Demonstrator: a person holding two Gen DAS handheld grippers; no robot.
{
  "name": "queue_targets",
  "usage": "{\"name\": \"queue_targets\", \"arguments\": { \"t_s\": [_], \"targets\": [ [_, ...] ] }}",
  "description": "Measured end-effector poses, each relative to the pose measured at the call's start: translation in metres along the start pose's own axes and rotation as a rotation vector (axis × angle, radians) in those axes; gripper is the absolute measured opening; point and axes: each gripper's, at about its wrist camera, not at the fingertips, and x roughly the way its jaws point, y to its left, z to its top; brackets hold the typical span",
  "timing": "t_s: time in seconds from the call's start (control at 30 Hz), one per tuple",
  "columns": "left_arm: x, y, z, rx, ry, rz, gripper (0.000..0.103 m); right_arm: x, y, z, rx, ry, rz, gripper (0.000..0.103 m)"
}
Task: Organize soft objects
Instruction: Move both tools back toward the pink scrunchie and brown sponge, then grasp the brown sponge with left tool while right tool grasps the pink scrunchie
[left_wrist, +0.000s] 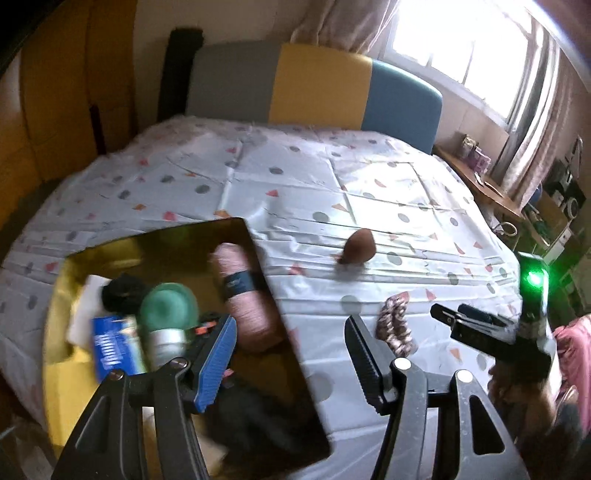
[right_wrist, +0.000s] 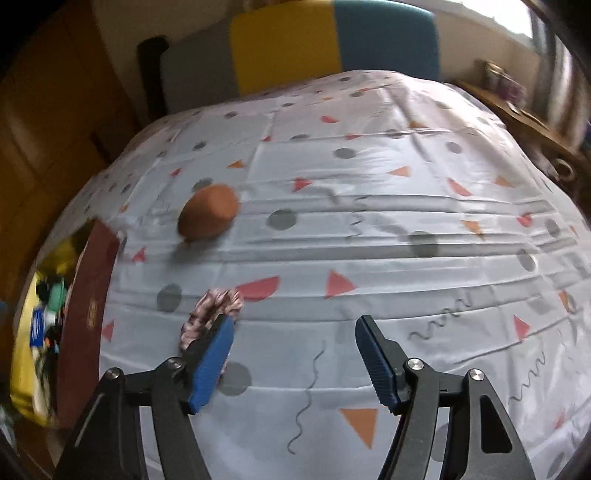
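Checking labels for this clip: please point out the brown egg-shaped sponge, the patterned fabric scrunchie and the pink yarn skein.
Brown egg-shaped sponge (right_wrist: 208, 214): right wrist view, its middle.
Patterned fabric scrunchie (left_wrist: 394, 321): left wrist view, fabric loop.
Pink yarn skein (left_wrist: 245, 314): left wrist view, below its dark band.

We see a brown egg-shaped sponge (right_wrist: 208, 214) and a pink-and-black scrunchie (right_wrist: 216, 314) lying apart on the patterned bed (right_wrist: 369, 240), beside the box (left_wrist: 258, 258) holding pink yarn (left_wrist: 243, 291).

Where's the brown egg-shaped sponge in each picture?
Left wrist view: the brown sponge lies on the bedsheet, right of centre, beyond the box.
Right wrist view: the sponge lies upper left of centre, on the sheet.
Shared landmark: the scrunchie lies nearer the camera than the sponge in both.
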Motion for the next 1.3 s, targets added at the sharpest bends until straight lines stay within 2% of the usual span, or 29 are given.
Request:
{"name": "queue_targets", "arguments": {
  "t_s": [0.13, 0.23, 0.4, 0.57, 0.63, 0.77, 0.83, 0.87, 1.0, 1.13, 1.3],
  "targets": [
    [0.030, -0.026, 0.024, 0.020, 0.025, -0.035, 0.061, -0.011, -0.013, 0.005, 0.074, -0.031, -0.004, 0.069],
    [0.059, -0.056, 0.039, 0.097, 0.039, -0.033, 0.060, -0.012, -0.020, 0.009, 0.113, -0.038, -0.021, 0.070],
    [0.114, -0.094, 0.055, 0.207, 0.072, -0.024, 0.064, -0.013, -0.033, 0.012, 0.177, -0.038, 0.002, 0.071],
    [0.161, -0.108, 0.064, 0.280, 0.113, 0.001, 0.067, -0.011, -0.037, 0.014, 0.194, -0.025, 0.010, 0.072],
    [0.173, -0.108, 0.068, 0.271, 0.130, -0.021, 0.067, -0.010, -0.038, 0.015, 0.202, -0.019, 0.021, 0.072],
    [0.196, -0.108, 0.075, 0.263, 0.153, -0.005, 0.067, -0.009, -0.038, 0.015, 0.215, -0.013, 0.042, 0.072],
    [0.209, -0.105, 0.077, 0.234, 0.176, -0.001, 0.058, -0.008, -0.036, 0.015, 0.209, -0.013, 0.045, 0.072],
    [0.214, -0.104, 0.077, 0.224, 0.190, -0.006, 0.044, -0.008, -0.036, 0.015, 0.207, -0.012, 0.043, 0.072],
    [0.209, -0.096, 0.073, 0.196, 0.174, -0.038, 0.036, -0.008, -0.035, 0.015, 0.196, -0.020, 0.045, 0.072],
    [0.185, -0.087, 0.067, 0.164, 0.162, -0.030, 0.036, -0.006, -0.033, 0.015, 0.188, -0.014, 0.057, 0.072],
    [0.140, -0.079, 0.054, 0.138, 0.128, -0.019, 0.036, 0.002, -0.023, 0.012, 0.159, 0.008, 0.136, 0.072]
  ]
}}
